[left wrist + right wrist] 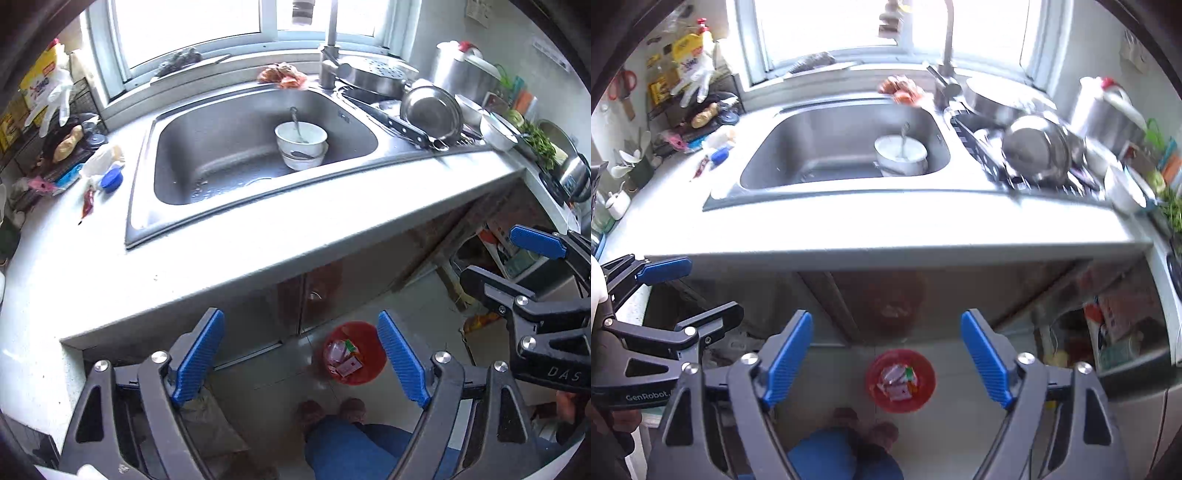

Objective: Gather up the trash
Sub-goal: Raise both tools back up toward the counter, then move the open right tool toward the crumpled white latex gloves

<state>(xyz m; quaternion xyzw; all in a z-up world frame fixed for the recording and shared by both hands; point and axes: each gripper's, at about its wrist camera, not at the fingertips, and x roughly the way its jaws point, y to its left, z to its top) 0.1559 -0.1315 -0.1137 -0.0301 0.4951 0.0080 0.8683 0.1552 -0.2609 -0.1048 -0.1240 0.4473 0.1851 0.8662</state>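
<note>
- Kitchen corner, pale table [258, 236] running under a bright window [192, 26], steel sink [221, 155] set into it.
- In the sink: white bowls [301, 144] stacked, spoon sticking out of the top one.
- Right of the sink: drying rack crammed with pans [432, 110] and lids, big steel pot [461, 72] behind, greens at the far right edge.
- Left of the sink: blue-capped bottle [110, 179] lying down, a small red wrapper [88, 201] just beside it on the table, wire shelf with a white glove [55, 99] hanging off it.
- Orange-ish crumpled bag [282, 75] on the ledge by the tap.
- Below the table: cabinet doors, tiled floor, shoes and blue trouser legs [351, 443] at the bottom of both views.
- Red trash bin [900, 380] on the floor in front of the cabinet, wrappers [897, 380] already inside, pink and green bits showing.
- Left tongs [303, 369]: spread wide, blue pads well apart, nothing between them, touching nothing; bin seen just past the right-hand pad.
- Right tongs [886, 363]: also spread wide and empty, hanging high above the bin, which sits framed in the gap.
- A bit of motion blur in the right view, so small stuff on the rack hard to tell.
</note>
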